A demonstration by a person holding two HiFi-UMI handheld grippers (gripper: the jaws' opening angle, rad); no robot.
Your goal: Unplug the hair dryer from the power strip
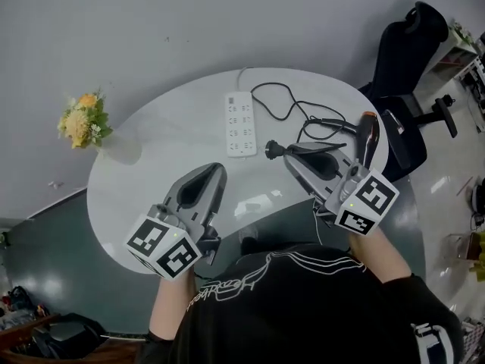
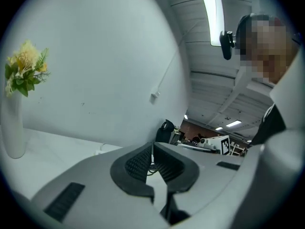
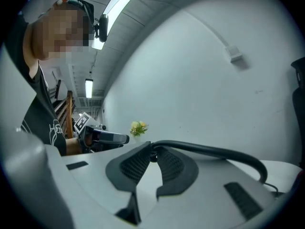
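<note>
At the far left, the vase of yellow flowers [image 1: 83, 120] stands on the white table [image 1: 151, 127]. Your left gripper [image 1: 216, 169] is raised over the table's near edge. The left gripper view [image 2: 151, 149] shows its 2 jaws clenched together on nothing. The white power strip [image 1: 240, 123] lies flat mid-table. The hair dryer's plug [image 1: 272, 149] is out of the strip, just beside its near right corner and apart from it. Your right gripper [image 1: 290, 154] clamps that plug, with both pads [image 3: 138, 163] pressed on it. The black cord [image 3: 214, 151] leaves the jaws to the right. The hair dryer [image 1: 369, 136] lies at the table's right edge, before the black office chair [image 1: 402, 59].
</note>
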